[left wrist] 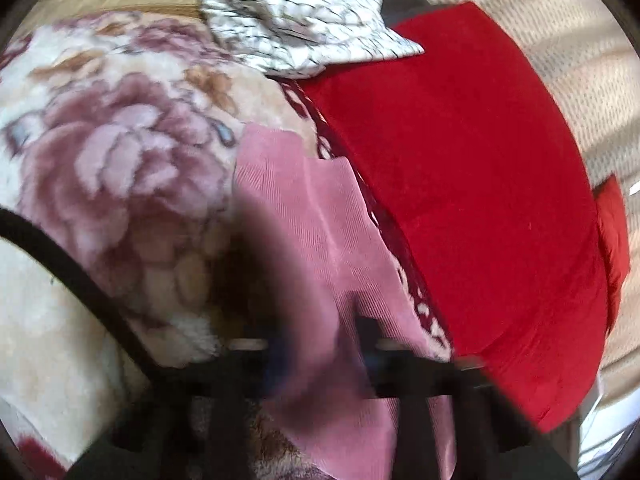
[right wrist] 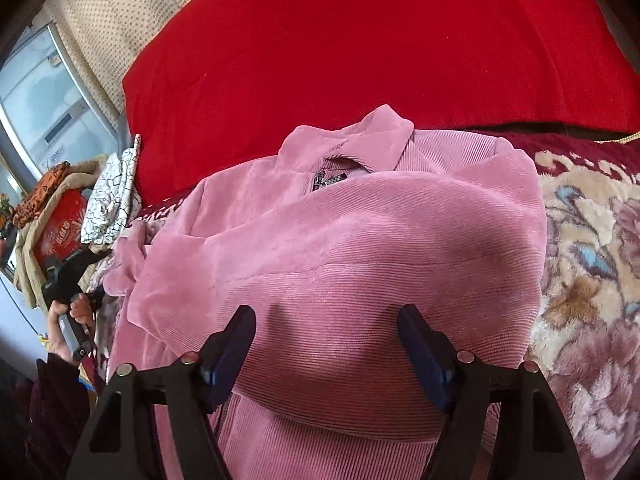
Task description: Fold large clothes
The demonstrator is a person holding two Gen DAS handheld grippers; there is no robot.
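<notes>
In your left wrist view, the pink jacket [left wrist: 320,240] runs up from between the blurred fingers of your left gripper [left wrist: 316,344], draped over the flowered blanket [left wrist: 120,152]; the fingers look pressed onto the ribbed cloth, pinching it, though motion blur softens the edges. A red cushion [left wrist: 472,184] lies just beside the jacket on the right, and a white patterned cloth [left wrist: 296,16] sits at the top, overlapping the cushion's corner. In your right wrist view, your right gripper [right wrist: 326,328] is spread wide, its dark fingers [right wrist: 236,332] hovering over the jacket's folded body. The collar and zipper [right wrist: 328,180] point toward the red cushion behind. At far left your left hand [right wrist: 70,314] grips its tool.
</notes>
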